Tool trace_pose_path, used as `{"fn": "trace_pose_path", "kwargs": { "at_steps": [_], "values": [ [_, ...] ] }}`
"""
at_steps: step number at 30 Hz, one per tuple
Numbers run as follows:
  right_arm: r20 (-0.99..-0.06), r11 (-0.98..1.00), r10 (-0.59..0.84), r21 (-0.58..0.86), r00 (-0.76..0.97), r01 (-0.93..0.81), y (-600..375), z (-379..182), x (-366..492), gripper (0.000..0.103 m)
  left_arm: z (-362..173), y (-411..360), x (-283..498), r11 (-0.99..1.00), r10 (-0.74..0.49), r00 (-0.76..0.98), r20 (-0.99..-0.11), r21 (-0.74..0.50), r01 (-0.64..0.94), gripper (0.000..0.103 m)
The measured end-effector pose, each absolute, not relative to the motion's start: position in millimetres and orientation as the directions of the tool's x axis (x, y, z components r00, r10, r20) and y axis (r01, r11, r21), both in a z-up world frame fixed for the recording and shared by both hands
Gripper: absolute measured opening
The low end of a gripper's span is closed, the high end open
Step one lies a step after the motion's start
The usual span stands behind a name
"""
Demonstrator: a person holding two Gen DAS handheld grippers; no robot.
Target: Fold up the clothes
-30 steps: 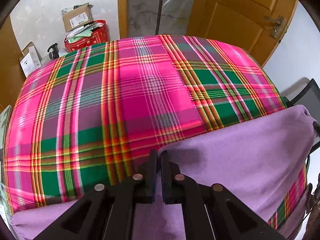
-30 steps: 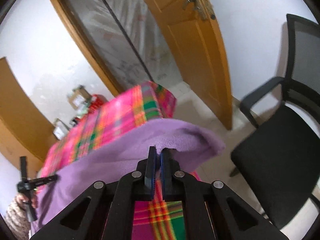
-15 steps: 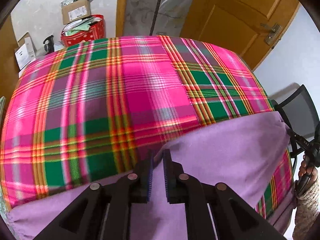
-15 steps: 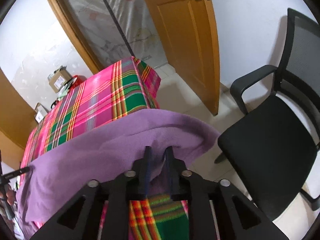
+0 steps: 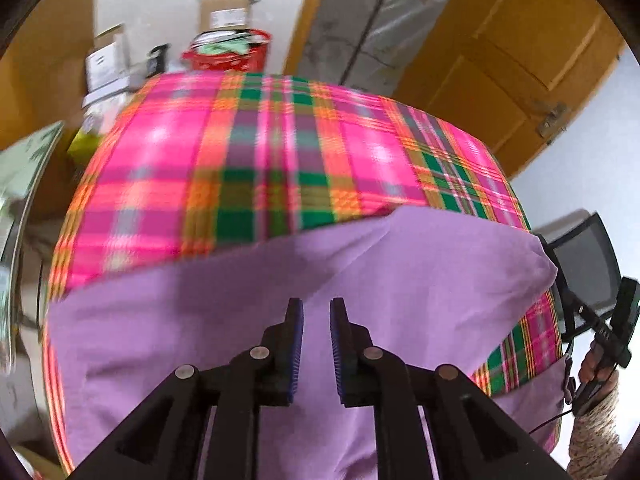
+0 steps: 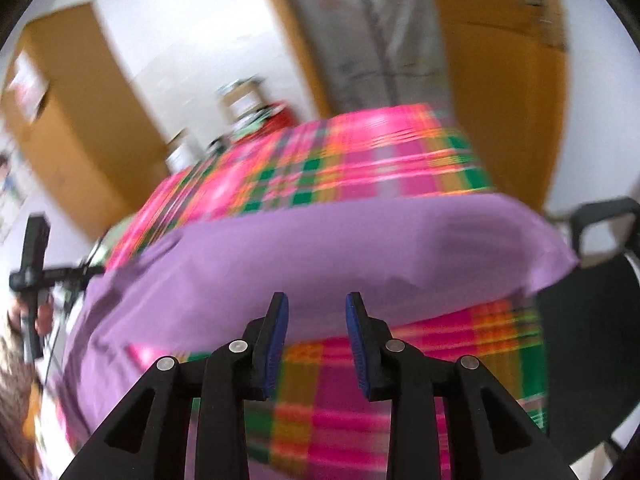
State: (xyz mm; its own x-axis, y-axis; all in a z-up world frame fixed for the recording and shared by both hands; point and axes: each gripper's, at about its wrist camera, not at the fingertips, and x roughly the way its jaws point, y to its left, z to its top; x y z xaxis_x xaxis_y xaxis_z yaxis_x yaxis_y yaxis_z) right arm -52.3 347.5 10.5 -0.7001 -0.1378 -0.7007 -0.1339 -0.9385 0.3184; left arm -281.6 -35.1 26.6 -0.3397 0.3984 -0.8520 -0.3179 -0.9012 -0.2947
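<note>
The right tongs hang open over the purple cloth lying on the plaid tablecloth.

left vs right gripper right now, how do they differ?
The left gripper is open only a narrow gap; the right gripper is open clearly wider. The left gripper sits over the purple garment, which shows between its fingers; the right gripper has its tips at the garment's near edge, with the plaid tablecloth showing lower in its gap. Shared: both are open, holding nothing, with blue pads.
</note>
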Motion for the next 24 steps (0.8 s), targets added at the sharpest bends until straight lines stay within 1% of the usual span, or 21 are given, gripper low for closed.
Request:
{"fn": "trace_pose_path", "kwargs": {
  "at_steps": [5, 8, 10, 15, 21, 24],
  "values": [
    [-0.726, -0.939, -0.284, 0.344, -0.626, 0.027, 280, -11, -67, 0.031, 18, -83, -240, -0.923, 0.364, -0.355, -0.861, -0.283, -0.26, 0.016],
    [-0.735, -0.922, -0.368, 0.369, -0.569, 0.119, 240, -23, -75, 0.031, 13, -113, -217, -0.934, 0.351, -0.371, -0.86, -0.291, -0.208, 0.016],
    [-0.743, -0.911, -0.407, 0.375, -0.532, 0.173, 214, -29, -79, 0.031, 10, -135, -200, -0.933, 0.359, -0.379, -0.853, -0.319, -0.167, 0.016],
    [-0.747, -0.886, -0.464, 0.388, -0.476, 0.254, 165, -42, -86, 0.031, 2, -173, -170, -0.949, 0.315, -0.383, -0.868, -0.296, -0.107, 0.016],
    [-0.761, -0.879, -0.469, 0.352, -0.448, 0.322, 125, -48, -95, 0.031, -15, -209, -142, -0.941, 0.326, -0.375, -0.868, -0.337, -0.038, 0.016],
    [-0.763, -0.878, -0.467, 0.342, -0.447, 0.334, 112, -50, -105, 0.031, -18, -216, -132, -0.935, 0.339, -0.386, -0.858, -0.352, -0.039, 0.016]
  ]
}}
